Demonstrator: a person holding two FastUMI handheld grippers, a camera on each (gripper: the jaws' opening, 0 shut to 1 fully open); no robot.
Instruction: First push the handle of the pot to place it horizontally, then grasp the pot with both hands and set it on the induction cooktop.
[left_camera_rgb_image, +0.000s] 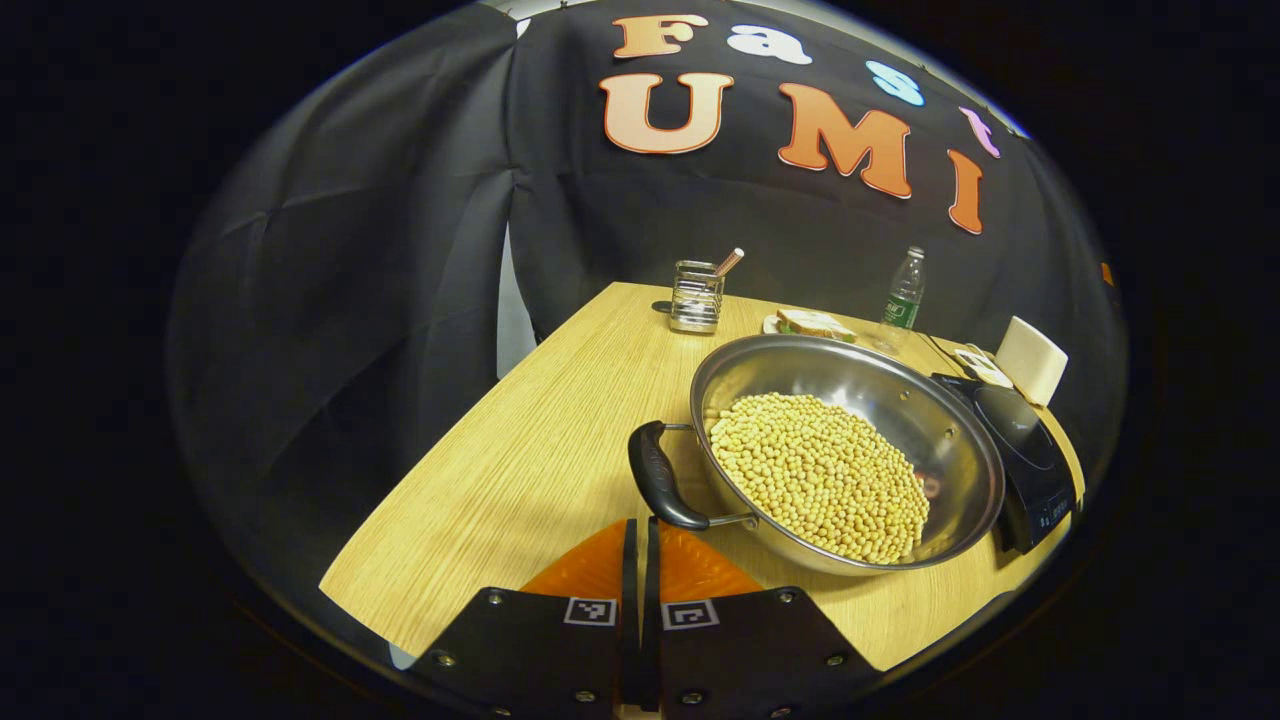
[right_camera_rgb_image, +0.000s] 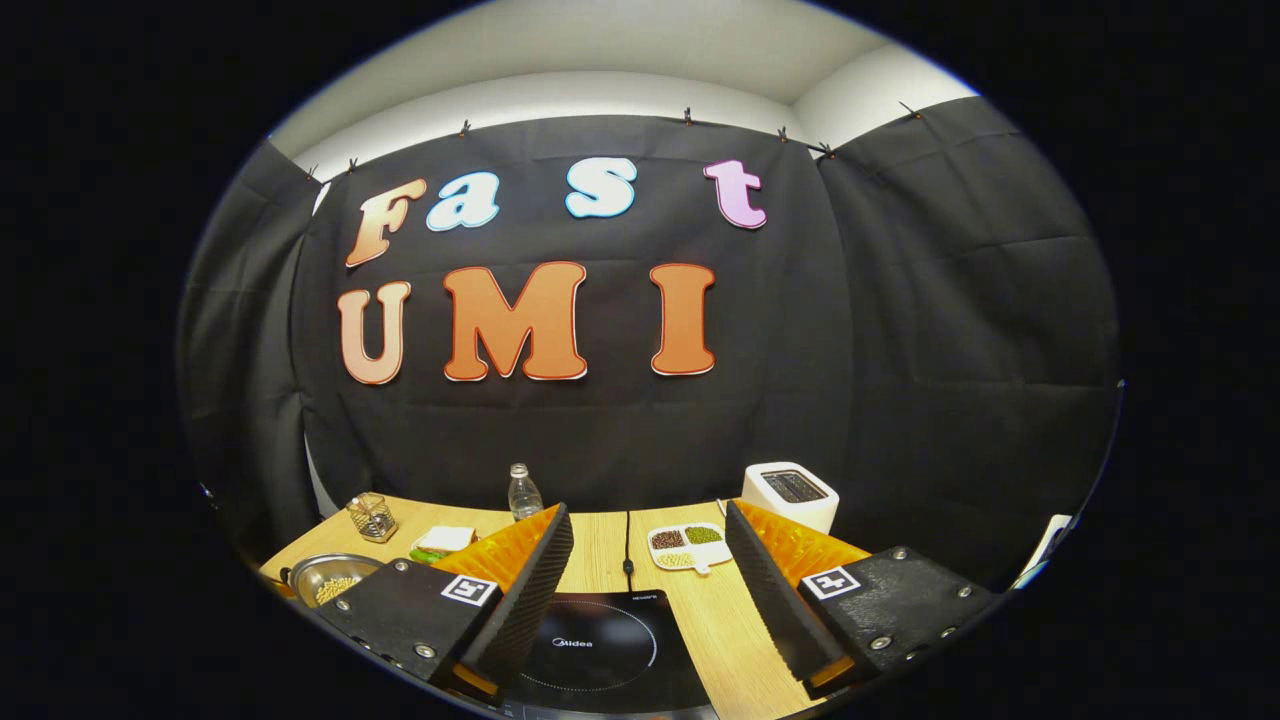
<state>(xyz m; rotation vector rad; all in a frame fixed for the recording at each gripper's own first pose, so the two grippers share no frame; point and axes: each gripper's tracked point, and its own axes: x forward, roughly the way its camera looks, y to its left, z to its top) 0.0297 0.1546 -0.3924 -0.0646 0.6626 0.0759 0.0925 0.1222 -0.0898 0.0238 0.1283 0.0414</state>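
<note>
Pot (left_camera_rgb_image: 850, 450) of beans beside cooktop (right_camera_rgb_image: 600, 645) seemingly marked Midea, left hand-held gripper (left_camera_rgb_image: 640, 535) closed empty, right hand-held gripper (right_camera_rgb_image: 648, 560) wide open.

Black gripper (left_camera_rgb_image: 640, 560) mounts (square markers, screws).

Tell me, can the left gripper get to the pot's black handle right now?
Probably yes. The left gripper, its fingers closed together, sits just short of the pot handle, with bare table beside it and nothing between them.
</note>
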